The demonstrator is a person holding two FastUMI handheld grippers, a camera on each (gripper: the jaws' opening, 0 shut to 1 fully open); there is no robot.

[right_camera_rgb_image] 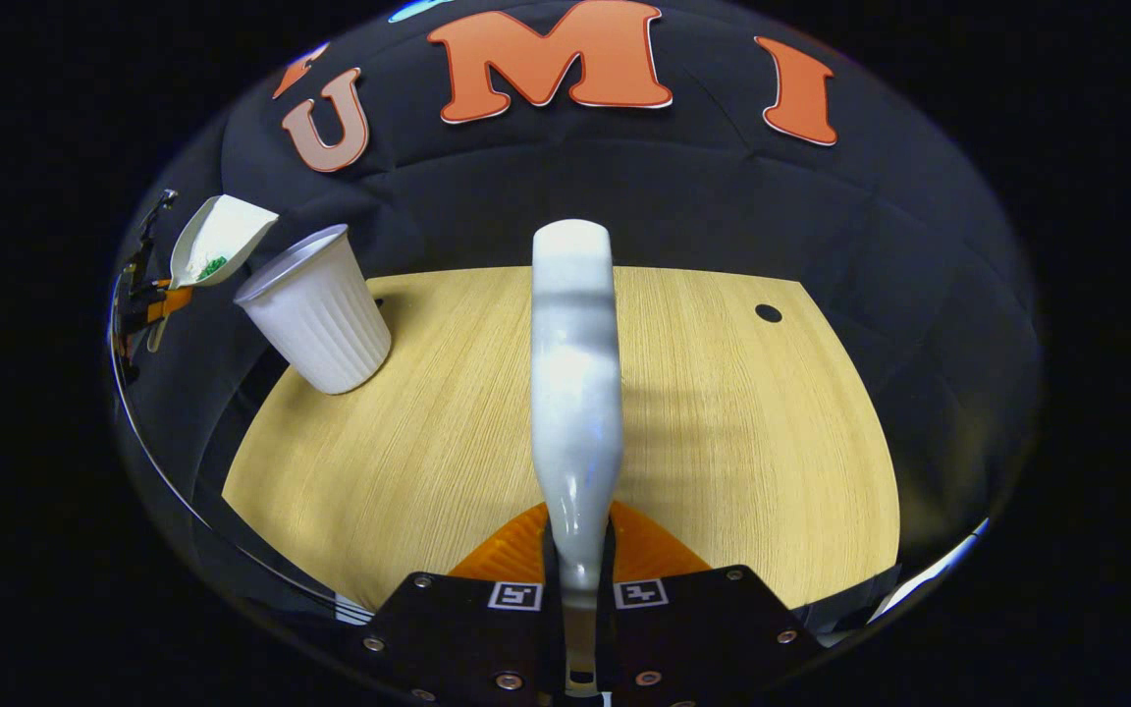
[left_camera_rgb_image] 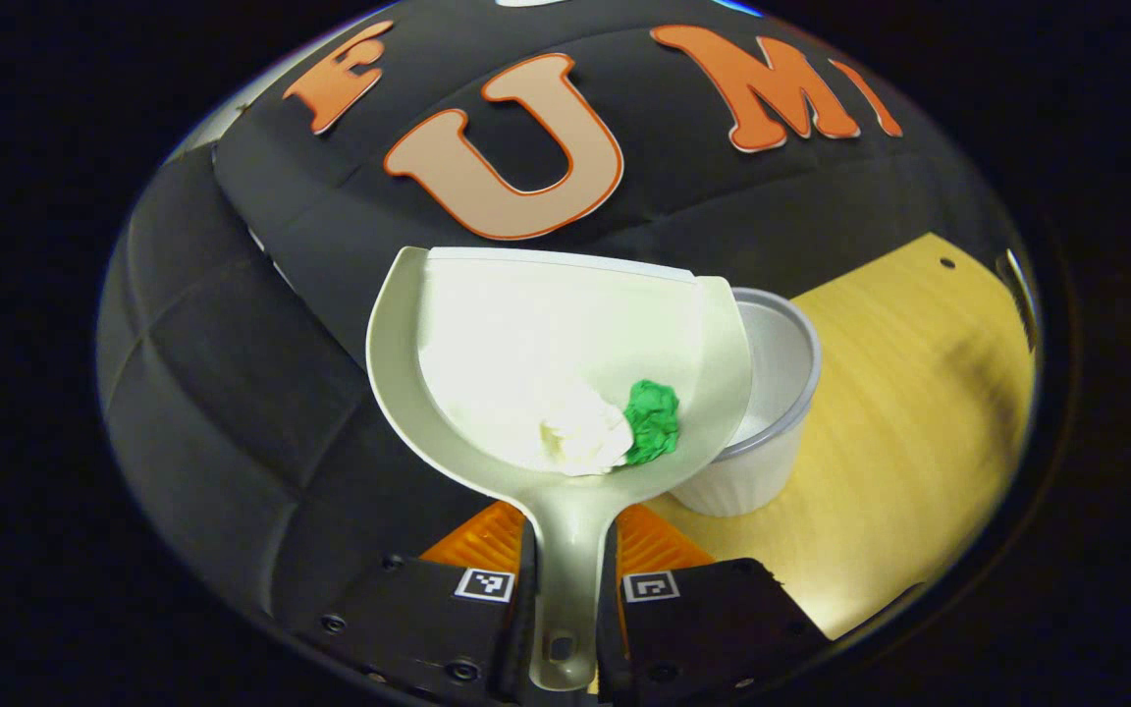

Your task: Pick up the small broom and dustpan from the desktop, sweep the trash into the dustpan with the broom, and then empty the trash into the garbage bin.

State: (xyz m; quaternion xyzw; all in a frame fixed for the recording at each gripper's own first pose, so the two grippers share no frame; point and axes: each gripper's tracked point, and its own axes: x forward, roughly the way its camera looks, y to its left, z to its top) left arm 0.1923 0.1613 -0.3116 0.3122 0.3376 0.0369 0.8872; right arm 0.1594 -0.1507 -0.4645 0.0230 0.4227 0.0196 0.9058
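My left gripper (left_camera_rgb_image: 566,577) is shut on the handle of the cream dustpan (left_camera_rgb_image: 526,334), which is lifted off the desk. A white paper wad (left_camera_rgb_image: 585,432) and a green paper wad (left_camera_rgb_image: 652,420) lie in the pan near the handle end. The white ribbed garbage bin (left_camera_rgb_image: 757,432) stands just right of and below the pan, partly hidden by it. My right gripper (right_camera_rgb_image: 577,579) is shut on the handle of the small white broom (right_camera_rgb_image: 575,373), which points forward above the desk. In the right gripper view the bin (right_camera_rgb_image: 315,309) stands at the desk's far left, with the dustpan (right_camera_rgb_image: 217,238) and left gripper (right_camera_rgb_image: 158,304) beyond it.
The wooden desktop (right_camera_rgb_image: 723,442) has a small round cable hole (right_camera_rgb_image: 768,313) at the far right. Black padded booth walls close in behind and to the left of the desk, and the bin sits close to the desk's left edge.
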